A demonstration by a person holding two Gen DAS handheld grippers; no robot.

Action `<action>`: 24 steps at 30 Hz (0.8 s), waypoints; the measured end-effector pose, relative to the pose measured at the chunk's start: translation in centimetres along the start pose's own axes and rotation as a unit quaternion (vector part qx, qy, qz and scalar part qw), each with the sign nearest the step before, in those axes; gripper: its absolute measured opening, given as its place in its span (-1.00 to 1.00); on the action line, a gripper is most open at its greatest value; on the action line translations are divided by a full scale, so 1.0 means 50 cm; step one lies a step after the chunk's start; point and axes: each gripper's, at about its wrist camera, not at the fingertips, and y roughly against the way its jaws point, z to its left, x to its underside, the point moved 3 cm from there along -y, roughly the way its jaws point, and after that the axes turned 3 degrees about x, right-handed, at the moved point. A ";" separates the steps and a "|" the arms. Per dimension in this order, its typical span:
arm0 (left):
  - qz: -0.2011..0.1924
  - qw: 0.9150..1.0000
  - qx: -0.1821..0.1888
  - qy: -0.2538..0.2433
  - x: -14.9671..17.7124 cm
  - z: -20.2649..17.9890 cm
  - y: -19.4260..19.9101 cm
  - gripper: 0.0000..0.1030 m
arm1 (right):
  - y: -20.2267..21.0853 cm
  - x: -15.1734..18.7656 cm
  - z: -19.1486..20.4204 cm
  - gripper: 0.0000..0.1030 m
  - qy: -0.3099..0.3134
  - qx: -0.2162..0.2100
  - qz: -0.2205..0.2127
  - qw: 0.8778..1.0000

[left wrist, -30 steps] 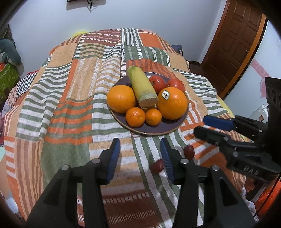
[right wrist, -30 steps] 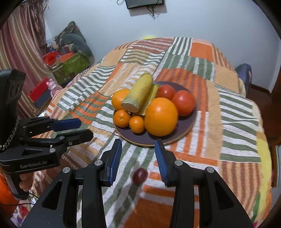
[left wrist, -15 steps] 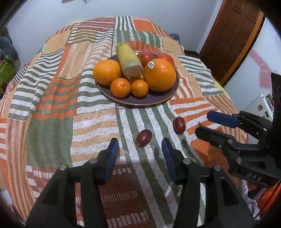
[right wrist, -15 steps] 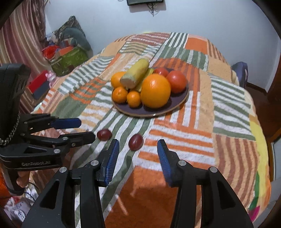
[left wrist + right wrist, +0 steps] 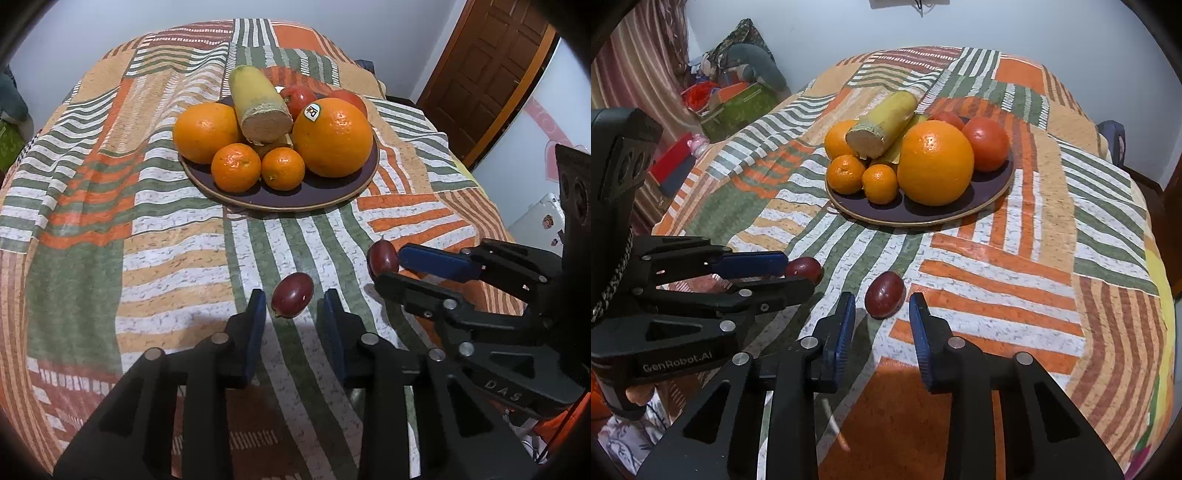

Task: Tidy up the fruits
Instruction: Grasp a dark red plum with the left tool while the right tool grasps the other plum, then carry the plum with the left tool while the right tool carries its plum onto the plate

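Both tools are closing at this moment: the left tool point(image 5: 293, 301) is angling down with a dark red grape point(image 5: 292, 294) lying between its blue-padded fingers point(image 5: 256, 325), which are not yet pressing on it, and the right tool point(image 5: 882, 301) is doing the same around a second grape point(image 5: 885, 300), a gap showing on each side. Each grape is oval, glossy and wine-coloured, resting on the patchwork cloth point(image 5: 177, 236) short of the plate point(image 5: 317, 192). In the right wrist view the left tool's grape seems to be sitting just at its fingertips, though the lens distortion is making that hard to judge. On the dark, gold-rimmed plate are sitting two large oranges, one carrying a sticker point(image 5: 313, 110), two small mandarins point(image 5: 235, 168), a thick yellow-green stalk with a cut end point(image 5: 258, 103) and two red tomatoes point(image 5: 985, 144). The cloth, striped in orange, green, white and tan, is covering a rounded bench. Behind it are showing a pale wall, a brown wooden door point(image 5: 484, 70), a striped curtain point(image 5: 639, 74) and a clutter of boxes and cloth point(image 5: 735, 92).
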 end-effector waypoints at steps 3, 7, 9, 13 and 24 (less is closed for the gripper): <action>0.000 1.000 0.000 0.002 -0.004 0.000 -0.008 -0.44 | -0.006 -0.003 -0.001 -0.61 0.004 0.003 0.000 1.000; -0.004 1.000 -0.003 0.005 -0.008 0.003 -0.011 -0.54 | -0.006 -0.006 -0.003 -0.64 0.004 -0.001 -0.003 1.000; -0.004 1.000 0.001 0.005 -0.009 0.004 -0.011 -0.54 | -0.004 -0.006 -0.004 -0.64 0.005 -0.001 -0.004 1.000; -0.007 1.000 0.002 0.002 -0.009 0.003 -0.002 -0.55 | 0.004 -0.010 -0.003 -0.64 0.001 -0.003 -0.012 1.000; -0.042 0.999 -0.002 -0.002 -0.052 -0.008 0.033 -0.55 | 0.034 -0.043 -0.017 -0.64 -0.008 0.004 -0.043 0.999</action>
